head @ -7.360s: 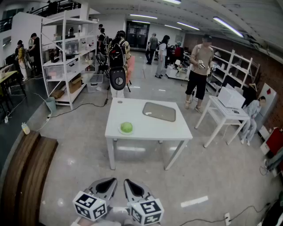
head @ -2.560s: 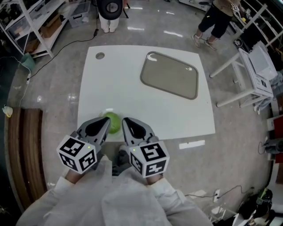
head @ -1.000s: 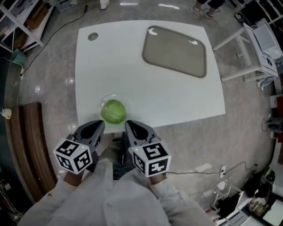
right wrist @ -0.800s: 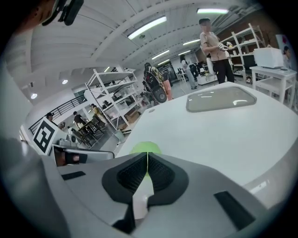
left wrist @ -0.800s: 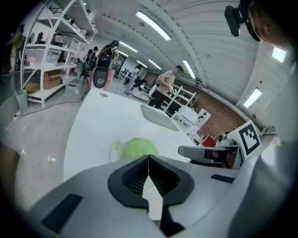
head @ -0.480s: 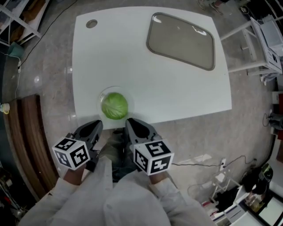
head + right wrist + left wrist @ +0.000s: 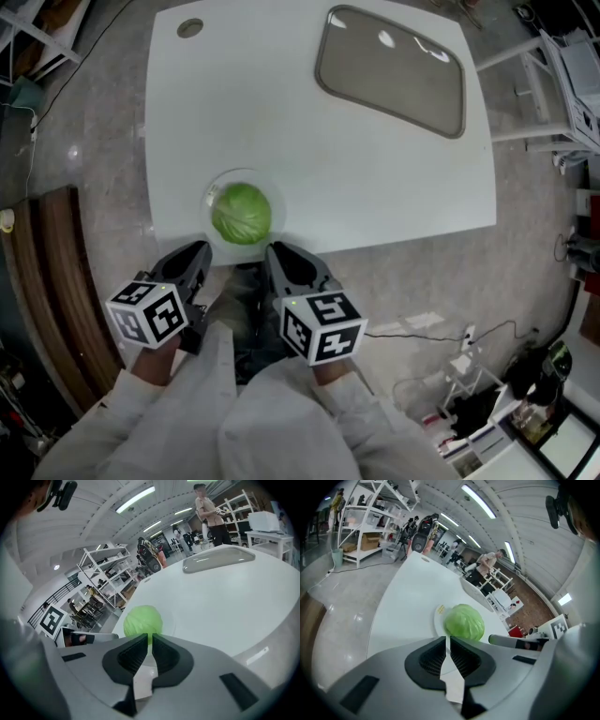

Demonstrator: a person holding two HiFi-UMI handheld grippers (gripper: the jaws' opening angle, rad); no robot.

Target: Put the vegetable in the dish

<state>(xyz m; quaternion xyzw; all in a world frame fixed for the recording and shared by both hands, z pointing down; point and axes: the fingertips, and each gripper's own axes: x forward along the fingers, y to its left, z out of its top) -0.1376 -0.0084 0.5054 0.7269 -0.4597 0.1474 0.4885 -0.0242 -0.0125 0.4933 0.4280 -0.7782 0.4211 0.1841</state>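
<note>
A round green cabbage [image 7: 242, 213] sits on a clear round plate [image 7: 212, 190] near the front edge of the white table [image 7: 309, 159]. A grey rounded tray-like dish [image 7: 392, 70] lies empty at the table's far right. My left gripper [image 7: 195, 253] and right gripper [image 7: 277, 253] hover side by side just off the table's near edge, both shut with nothing held. The left gripper view shows the cabbage [image 7: 464, 622] just beyond the left gripper [image 7: 446, 641]. In the right gripper view the cabbage [image 7: 143, 619] is straight ahead of the right gripper [image 7: 150, 641], with the dish [image 7: 218, 557] far behind.
A small round hole [image 7: 189, 28] marks the table's far left corner. A wooden bench [image 7: 56, 281] runs along the left. Another white table [image 7: 567, 66] stands at the right. Cables trail on the floor [image 7: 450, 333]. A person [image 7: 211, 513] and shelving [image 7: 370, 522] stand in the background.
The table and cabbage have slid slightly up in the head view as the view shifted. Both grippers stay shut at the table's near edge, a little closer to the cabbage.
</note>
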